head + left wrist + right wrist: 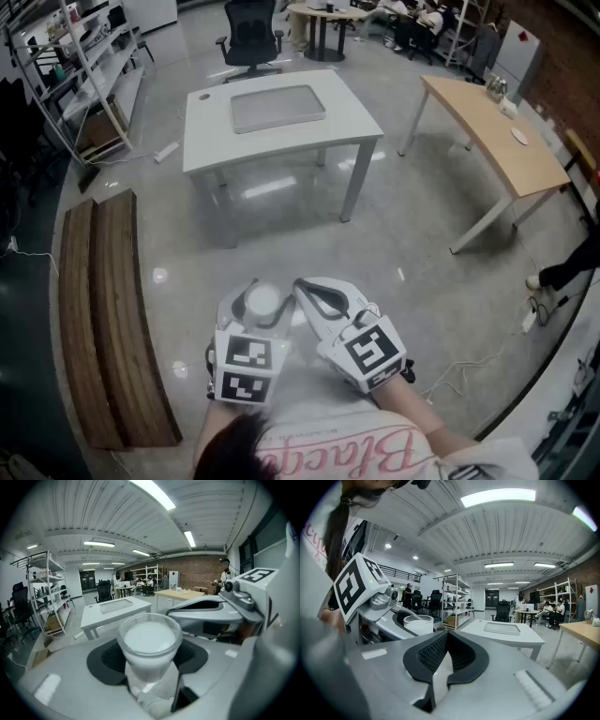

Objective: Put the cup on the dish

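My left gripper point(262, 311) is shut on a frosted white cup point(264, 298), held upright close to my body above the floor. In the left gripper view the cup point(149, 641) sits between the black pads point(105, 656). My right gripper point(303, 287) hovers just to the right of it, shut with nothing between its black pads point(433, 653); the cup point(418, 623) shows to its left. A flat grey dish point(278, 108) lies on the white table point(361, 122) ahead, well beyond both grippers, and it also shows from the grippers as a grey dish point(114, 605) point(501, 628).
A wooden bench point(108, 319) runs along the floor at left. Right of the white table stands a light wooden table point(497, 131). A black office chair point(250, 36) stands behind the white table, with shelving point(75, 66) at far left. Cables point(469, 366) lie on the floor at right.
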Motion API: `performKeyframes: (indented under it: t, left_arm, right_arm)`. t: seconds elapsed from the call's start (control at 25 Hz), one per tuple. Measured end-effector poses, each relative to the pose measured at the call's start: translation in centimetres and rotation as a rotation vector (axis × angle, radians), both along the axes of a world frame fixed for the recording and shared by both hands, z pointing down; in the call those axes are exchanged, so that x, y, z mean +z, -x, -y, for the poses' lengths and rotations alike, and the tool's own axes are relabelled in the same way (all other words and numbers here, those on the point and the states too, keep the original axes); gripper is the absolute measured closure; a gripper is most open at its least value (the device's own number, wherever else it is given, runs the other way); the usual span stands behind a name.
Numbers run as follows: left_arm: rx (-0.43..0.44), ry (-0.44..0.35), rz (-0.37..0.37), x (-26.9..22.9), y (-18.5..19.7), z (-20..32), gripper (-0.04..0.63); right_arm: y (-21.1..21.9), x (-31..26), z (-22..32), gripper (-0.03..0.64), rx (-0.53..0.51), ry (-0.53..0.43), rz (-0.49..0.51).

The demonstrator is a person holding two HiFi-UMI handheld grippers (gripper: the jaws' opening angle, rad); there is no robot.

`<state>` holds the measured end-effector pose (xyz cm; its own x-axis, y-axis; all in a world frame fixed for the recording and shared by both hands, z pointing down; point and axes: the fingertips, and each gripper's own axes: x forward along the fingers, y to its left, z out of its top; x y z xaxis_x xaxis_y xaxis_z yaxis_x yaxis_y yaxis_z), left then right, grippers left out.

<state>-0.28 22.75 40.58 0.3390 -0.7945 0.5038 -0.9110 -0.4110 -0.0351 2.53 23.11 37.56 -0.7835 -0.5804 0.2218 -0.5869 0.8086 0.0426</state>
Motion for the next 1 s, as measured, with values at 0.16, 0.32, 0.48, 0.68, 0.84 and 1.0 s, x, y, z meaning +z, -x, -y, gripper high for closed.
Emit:
performKeyframes:
  t: [0.16, 0.32, 0.48, 0.68, 0.84, 1.0]
  left_arm:
    - [0.003, 0.002, 0.002, 0.3, -0.4, 0.5, 0.341]
    - [0.010, 0.001, 0.016, 0.3, -1.1, 1.0, 0.341]
    - [0.016, 0.011, 0.013, 0.6, -1.6, 1.4, 0.341]
    - [0.049, 0.041, 0.000, 1.4, -1.9, 2.6, 0.341]
    - [0.059, 0.044, 0.003, 1.2, -1.9, 4.3, 0.341]
    - [0.079, 0.045, 0.011, 0.8, -1.4, 6.7, 0.341]
  right_arm:
    - [-0.4, 0.3, 0.5, 0.616, -0.003, 0.004, -0.005]
    - [-0.8, 0.4, 0.8, 0.617, 0.000, 0.017, -0.004]
    - [-1.1, 0.6, 0.8, 0.617, -0.007, 0.018, -0.019]
    - [-1.3, 1.3, 2.6, 0.615, 0.026, 0.047, 0.003]
    - [-1.0, 1.0, 4.1, 0.615, 0.021, 0.058, 0.018]
    - [-0.4, 0.6, 6.6, 0.615, 0.027, 0.060, 0.023]
